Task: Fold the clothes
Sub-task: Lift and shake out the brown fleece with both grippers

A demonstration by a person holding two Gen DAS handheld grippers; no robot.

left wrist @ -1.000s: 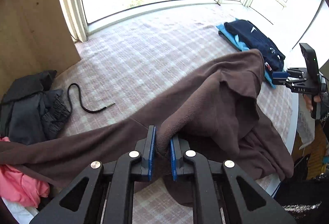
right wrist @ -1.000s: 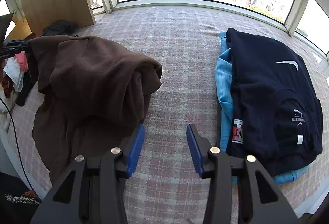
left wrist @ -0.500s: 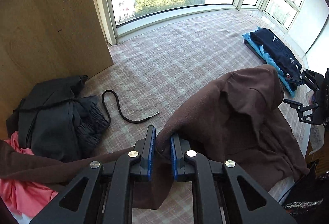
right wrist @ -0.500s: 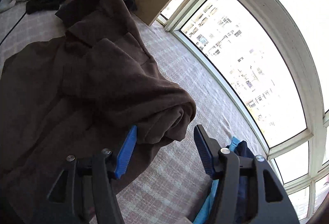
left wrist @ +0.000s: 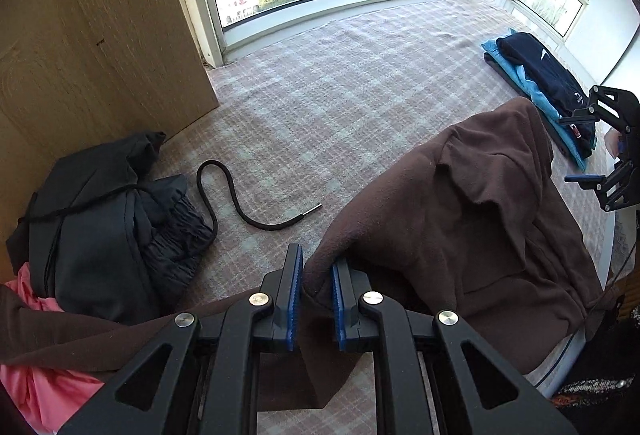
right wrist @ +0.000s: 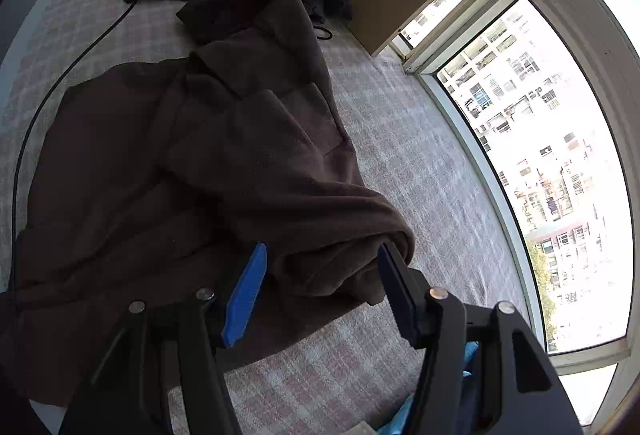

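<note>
The left tongs (left wrist: 314, 299), at the bottom centre of the left wrist view, are pinched nearly closed on a fold of the brown fleece hoodie (left wrist: 472, 235). The fabric rises in a ridge from that grip towards the right of the frame and drapes over the pink plaid cloth (left wrist: 360, 83) covering the surface.

In the right wrist view the right tongs (right wrist: 320, 291) sit at the bottom centre, about half open. Their jaws have just been widening, and the rolled end of the hoodie (right wrist: 240, 175) lies between the blue pads (right wrist: 246, 295) without being squeezed. The rest of the garment spreads across the left and middle of that frame.

At the left of the left wrist view lies a crumpled black garment (left wrist: 100, 227) with a pink garment (left wrist: 48, 383) below it. A black drawstring cord (left wrist: 240, 203) curls just beside them. At the upper right sits a folded navy top (left wrist: 548, 75) on a light blue garment (left wrist: 540, 95).
</note>
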